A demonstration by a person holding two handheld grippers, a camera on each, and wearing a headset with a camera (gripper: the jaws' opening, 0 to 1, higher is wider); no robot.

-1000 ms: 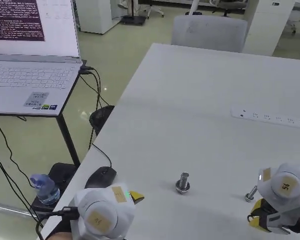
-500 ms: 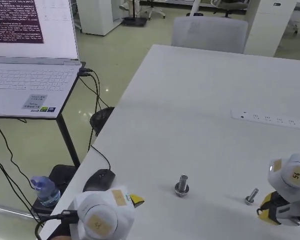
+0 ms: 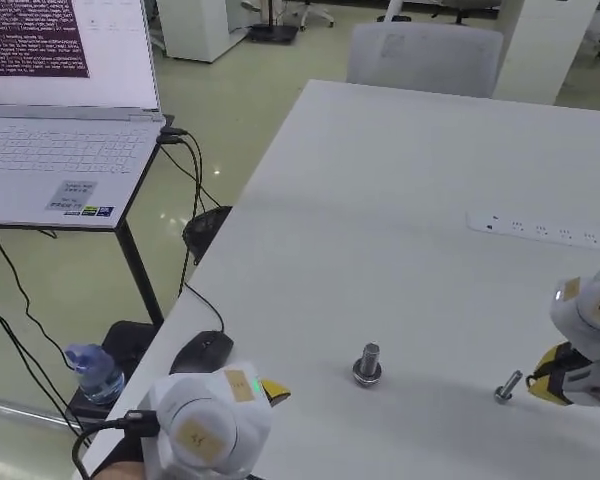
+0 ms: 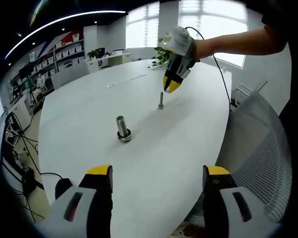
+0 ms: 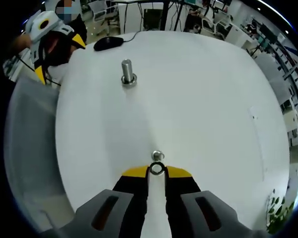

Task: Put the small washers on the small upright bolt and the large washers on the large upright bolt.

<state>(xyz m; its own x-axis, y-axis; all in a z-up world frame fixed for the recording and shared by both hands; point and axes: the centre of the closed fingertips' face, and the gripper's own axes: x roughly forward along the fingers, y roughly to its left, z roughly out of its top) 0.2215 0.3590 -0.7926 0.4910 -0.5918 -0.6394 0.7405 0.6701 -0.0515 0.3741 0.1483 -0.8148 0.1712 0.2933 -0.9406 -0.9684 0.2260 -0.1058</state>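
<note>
1. The white table (image 3: 400, 200) carries the work. The large bolt (image 3: 368, 363) stands upright on it, near the person's edge.
2. An open laptop (image 3: 60, 150) sits on a stand off the table, far to the left of the large bolt in the head view.
3. A grey chair (image 3: 425, 55) stands at the table's far end, well beyond the large bolt.
4. The left gripper (image 4: 158, 173) hangs at the near edge of the table, to the near left of the large bolt. Its jaws are spread wide with nothing between them. In the left gripper view the large bolt stands ahead of the jaws, a little left of centre.
5. The right gripper (image 5: 157, 171) is out to the right of the large bolt and well apart from it. Its jaws are drawn narrow and pinch a small washer at their yellow tips.
6. A white power strip (image 3: 545, 232) lies flat beyond and to the right of the large bolt.
7. A black mouse (image 3: 202, 352) rests to the left of the large bolt, at the table's left edge.
8. The large bolt has its thread pointing up and a wider ring at its foot. I cannot tell whether that ring is the bolt's head or washers.
9. The small bolt (image 3: 506, 386) stands upright to the right of the large bolt, between it and the right gripper, just in front of that gripper's tips.
10. The small washer (image 5: 157, 169) sits in the right gripper's tips, far right of the large bolt and just beside the top of the small bolt. It is not threaded over the small bolt, and I cannot tell whether the two touch.
</note>
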